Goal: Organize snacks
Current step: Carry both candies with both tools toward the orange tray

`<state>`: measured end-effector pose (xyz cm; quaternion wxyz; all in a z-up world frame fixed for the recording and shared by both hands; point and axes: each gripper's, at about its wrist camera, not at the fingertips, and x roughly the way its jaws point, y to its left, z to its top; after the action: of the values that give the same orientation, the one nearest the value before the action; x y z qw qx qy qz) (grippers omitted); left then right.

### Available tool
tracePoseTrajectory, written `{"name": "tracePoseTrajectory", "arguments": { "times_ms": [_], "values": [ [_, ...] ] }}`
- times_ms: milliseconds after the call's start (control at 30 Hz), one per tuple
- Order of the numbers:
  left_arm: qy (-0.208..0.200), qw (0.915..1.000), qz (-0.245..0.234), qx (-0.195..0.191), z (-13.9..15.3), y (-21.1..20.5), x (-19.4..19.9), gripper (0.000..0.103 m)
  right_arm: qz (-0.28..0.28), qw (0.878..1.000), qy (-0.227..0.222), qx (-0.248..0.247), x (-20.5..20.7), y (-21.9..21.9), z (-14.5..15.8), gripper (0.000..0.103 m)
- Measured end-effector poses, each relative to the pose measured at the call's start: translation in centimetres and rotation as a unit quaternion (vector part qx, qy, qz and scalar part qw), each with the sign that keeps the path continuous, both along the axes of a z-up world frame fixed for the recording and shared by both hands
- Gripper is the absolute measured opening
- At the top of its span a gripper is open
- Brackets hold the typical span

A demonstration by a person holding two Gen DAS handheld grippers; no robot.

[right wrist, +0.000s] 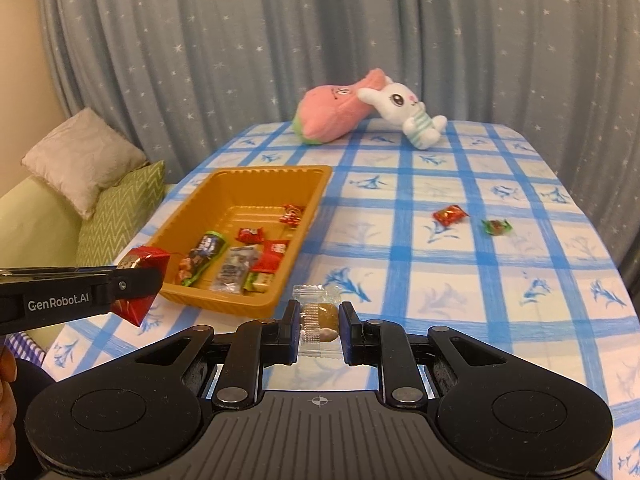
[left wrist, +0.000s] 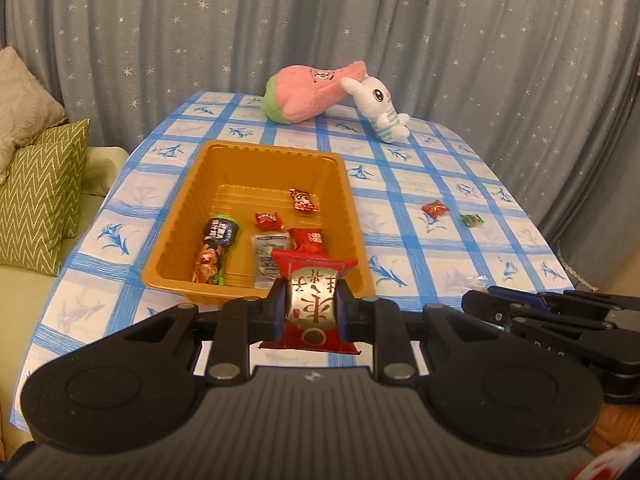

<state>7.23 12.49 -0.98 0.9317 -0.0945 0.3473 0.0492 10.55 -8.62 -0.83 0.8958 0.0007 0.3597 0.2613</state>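
My left gripper is shut on a red and silver snack packet, held above the near edge of the orange tray. In the right wrist view the left gripper with the packet shows at the left. My right gripper is shut on a clear-wrapped brown snack just right of the tray. The tray holds several snacks, among them a dark tube-shaped packet and red candies. A red candy and a green candy lie loose on the tablecloth.
A pink plush and a white rabbit plush lie at the far end of the blue checked table. A sofa with green and beige cushions stands left of the table. A grey starred curtain hangs behind.
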Motion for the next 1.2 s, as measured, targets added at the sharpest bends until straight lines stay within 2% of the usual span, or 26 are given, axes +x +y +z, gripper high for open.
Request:
{"name": "tracePoseTrajectory", "arguments": {
  "times_ms": [567,833,1200],
  "values": [
    [0.003,0.9999,0.012,-0.001,-0.2,2.7,2.4,0.022,0.030,1.000,-0.004,-0.002,2.2,4.2,0.1,0.020],
    [0.006,0.9999,0.014,-0.006,-0.6,5.0,5.1,0.022,0.044,0.999,-0.004,-0.005,4.7,6.8,-0.3,0.020],
    [0.014,0.9998,0.009,0.007,-2.2,8.8,10.6,0.022,0.053,0.998,0.005,-0.013,9.8,10.6,-1.8,0.020]
  ]
}}
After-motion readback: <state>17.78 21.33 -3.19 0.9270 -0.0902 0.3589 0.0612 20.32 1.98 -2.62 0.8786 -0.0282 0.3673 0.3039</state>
